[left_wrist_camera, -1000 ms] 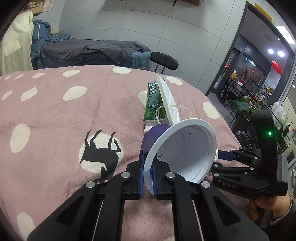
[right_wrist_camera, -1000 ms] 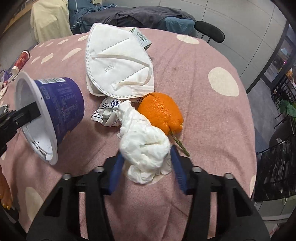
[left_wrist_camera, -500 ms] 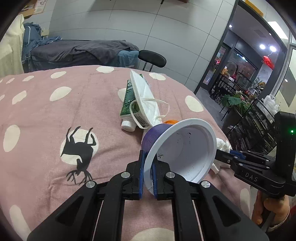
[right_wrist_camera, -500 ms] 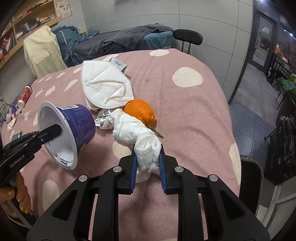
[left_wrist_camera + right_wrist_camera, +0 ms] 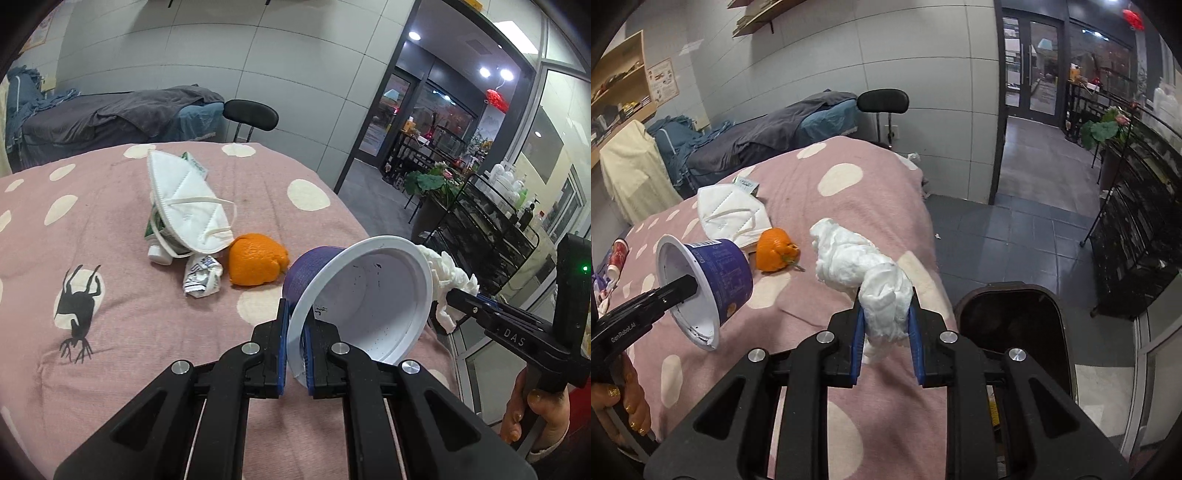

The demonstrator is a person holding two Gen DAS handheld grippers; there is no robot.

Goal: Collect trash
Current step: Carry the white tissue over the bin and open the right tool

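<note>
Left gripper (image 5: 294,354): jaws clamped on the rim of the purple plastic cup with white interior (image 5: 364,295), held tilted above the pink polka-dot blanket (image 5: 122,325). Right gripper (image 5: 885,343): jaws pinching the crumpled white tissue wad (image 5: 864,273), raised beside the dark open-topped bin (image 5: 1012,325). The orange peel (image 5: 255,264) and white folded face mask (image 5: 184,203) lie on the blanket.

Purple cup (image 5: 727,273), white tissue (image 5: 860,266), pink polka-dot blanket (image 5: 110,332).

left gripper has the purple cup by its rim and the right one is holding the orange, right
Not quite. The right gripper holds the white tissue wad, not the orange, which lies on the blanket, as the right wrist view shows. The left gripper does pinch the cup rim.
</note>
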